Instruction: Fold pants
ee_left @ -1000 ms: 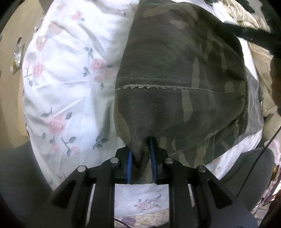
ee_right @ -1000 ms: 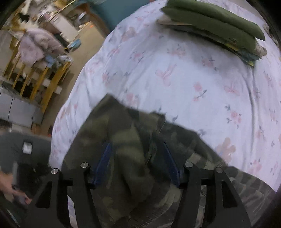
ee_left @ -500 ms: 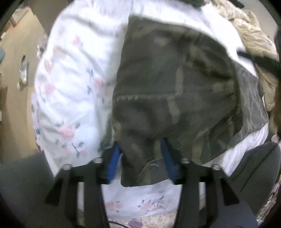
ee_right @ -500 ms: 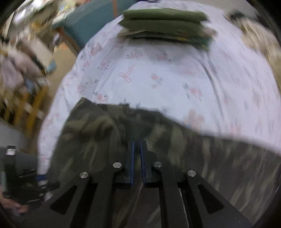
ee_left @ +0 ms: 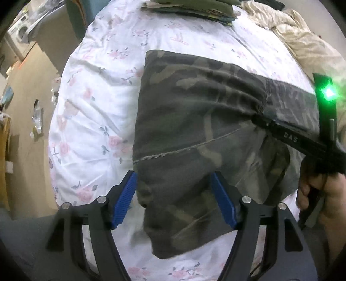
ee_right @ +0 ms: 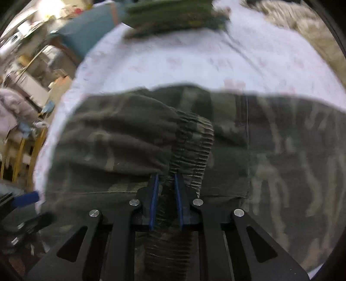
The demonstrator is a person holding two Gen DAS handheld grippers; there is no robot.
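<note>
Camouflage pants (ee_left: pixel 194 121) lie folded over on a white floral bedsheet (ee_left: pixel 97 121). My left gripper (ee_left: pixel 174 196) is open, its blue pads (ee_left: pixel 124 201) on either side of the pants' near corner without pinching it. My right gripper (ee_right: pixel 166 194) is shut on the pants' ribbed elastic waistband (ee_right: pixel 192 149), holding it over the cloth. The right gripper also shows in the left wrist view (ee_left: pixel 259 121) at the right, clamped on the waistband edge, with a hand on its handle. The pants fill the lower right wrist view (ee_right: pixel 270 162).
A stack of folded green garments (ee_left: pixel 194 8) lies at the bed's far end. A rumpled beige blanket (ee_left: pixel 302 43) sits at the right. Floor and furniture lie beyond the bed's left edge (ee_left: pixel 32 108). A teal chair (ee_right: pixel 86 32) stands past the far corner.
My left gripper opened and let go of the pants' corner, then drew back. My right gripper shut on the waistband and pulled it over the pants.
</note>
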